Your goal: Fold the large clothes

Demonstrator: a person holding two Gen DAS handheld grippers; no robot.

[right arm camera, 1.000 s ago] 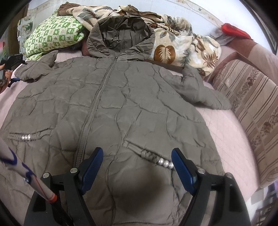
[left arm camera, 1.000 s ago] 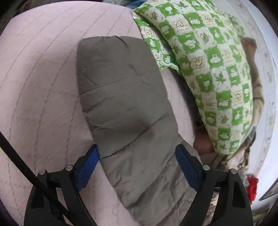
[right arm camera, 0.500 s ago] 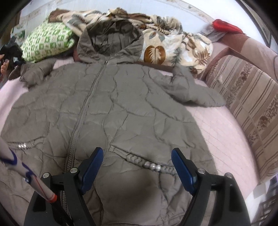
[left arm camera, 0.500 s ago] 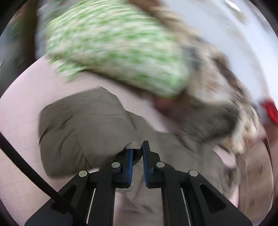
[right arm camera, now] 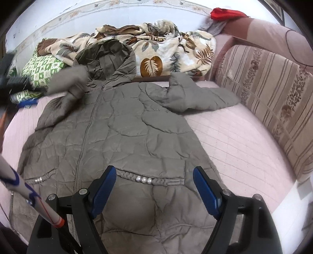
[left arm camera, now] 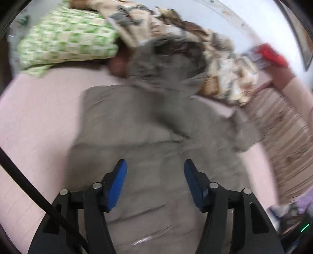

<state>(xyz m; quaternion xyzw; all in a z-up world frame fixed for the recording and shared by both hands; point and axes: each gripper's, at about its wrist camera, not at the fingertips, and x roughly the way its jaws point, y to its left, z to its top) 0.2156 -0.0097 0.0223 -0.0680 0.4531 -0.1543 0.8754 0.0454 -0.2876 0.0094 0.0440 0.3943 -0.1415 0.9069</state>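
The left tool (left arm camera: pixel 155 176) stands wide, its two blue pads (left arm camera: pixel 117 183) apart and holding nothing, above the grey coat (left arm camera: pixel 156 136). That view is smeared by motion blur, so seams and edges of the coat are hard to make out there. The right tool (right arm camera: pixel 154 187) is also wide and holds nothing; its two pads (right arm camera: pixel 102 189) straddle the coat's lower front, either side of one braided pocket trim with three pearl beads (right arm camera: pixel 144 180).

There is one coat, lying front-up and zipped on the pink bed (right arm camera: pixel 234 140). Its hood (right arm camera: pixel 109 58) rests against the bedding at the head of the bed. Two sleeves show: one sleeve (right arm camera: pixel 197 95) lies flat, bent across the bed toward the sofa side; the other sleeve (right arm camera: pixel 68 82) is raised off the bed and blurred at the far left. A second pocket trim (right arm camera: pixel 39 178) with beads sits at the coat's left edge; its bead count cannot be told. The coat's hem is cut off by the lower frame edge.

Behind the hood lie one leaf-print blanket (right arm camera: pixel 162 46), crumpled, and one green checked pillow (right arm camera: pixel 43 68), partly under the blanket. One striped cushion (right arm camera: pixel 270 101) flanks the bed. One red cloth (right arm camera: pixel 225 12) lies on top of the backrest.
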